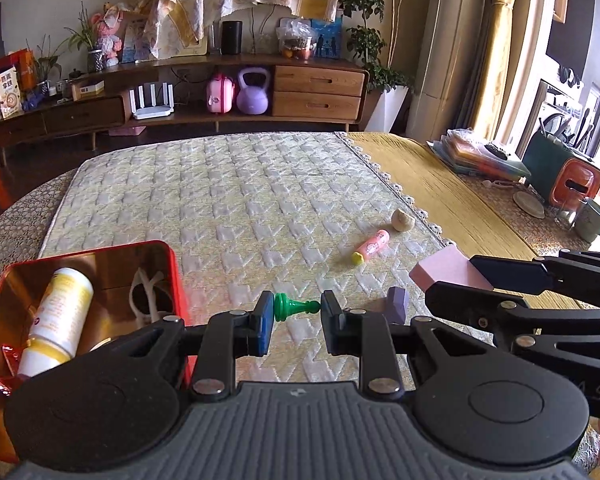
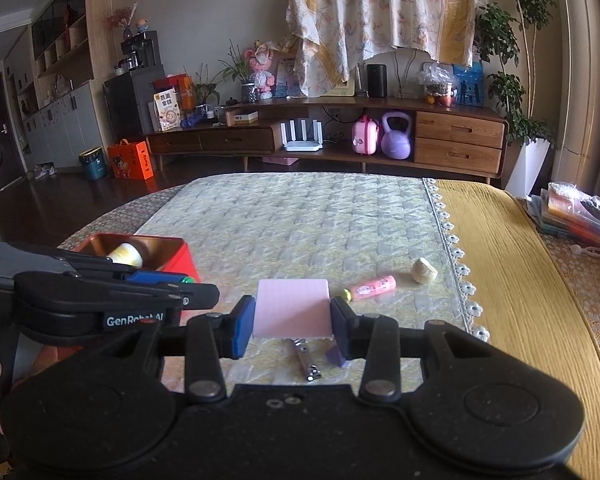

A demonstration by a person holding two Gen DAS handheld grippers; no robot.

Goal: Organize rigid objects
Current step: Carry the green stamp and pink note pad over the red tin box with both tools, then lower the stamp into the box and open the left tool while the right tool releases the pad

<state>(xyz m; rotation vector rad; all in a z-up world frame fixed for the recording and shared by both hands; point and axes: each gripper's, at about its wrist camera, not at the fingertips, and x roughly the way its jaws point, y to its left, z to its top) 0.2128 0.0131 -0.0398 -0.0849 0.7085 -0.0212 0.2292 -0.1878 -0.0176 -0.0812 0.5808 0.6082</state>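
- Quilted cream bedding (image 1: 236,200) is covering the surface I am working over, with a yellow cloth (image 1: 432,184) lying along its lace-edged right side.
- I am holding the left gripper (image 1: 296,312) narrowed onto a green chess pawn (image 1: 296,307); the pawn is lying sideways between the blue pads, base against the left pad and head against the right, and it is hanging clear of the bedding.
- I am holding the right gripper (image 2: 292,312) closed on a flat pink block (image 2: 292,308), its two side edges pressed by the pads; the left wrist view is showing that block tilted up at the tip of the fingers.
- Under the pink block a metal nail clipper (image 2: 306,360) is lying on the bedding, and a small purple block (image 1: 398,304) is sitting just beside it.
- To the left, a red tin (image 1: 172,280) is standing open, near the left gripper, with a white and yellow bottle (image 1: 60,320) lying inside it next to a white looped thing I cannot identify.
- Further out, a pink tube with a yellow cap (image 1: 372,246) is lying on its side, and a pale rounded lump (image 1: 403,220) is sitting just beyond it near the lace edge.
- Beyond the bed, a wooden sideboard (image 1: 316,92) is running along the wall, with a purple kettlebell (image 1: 253,94) on its low shelf.
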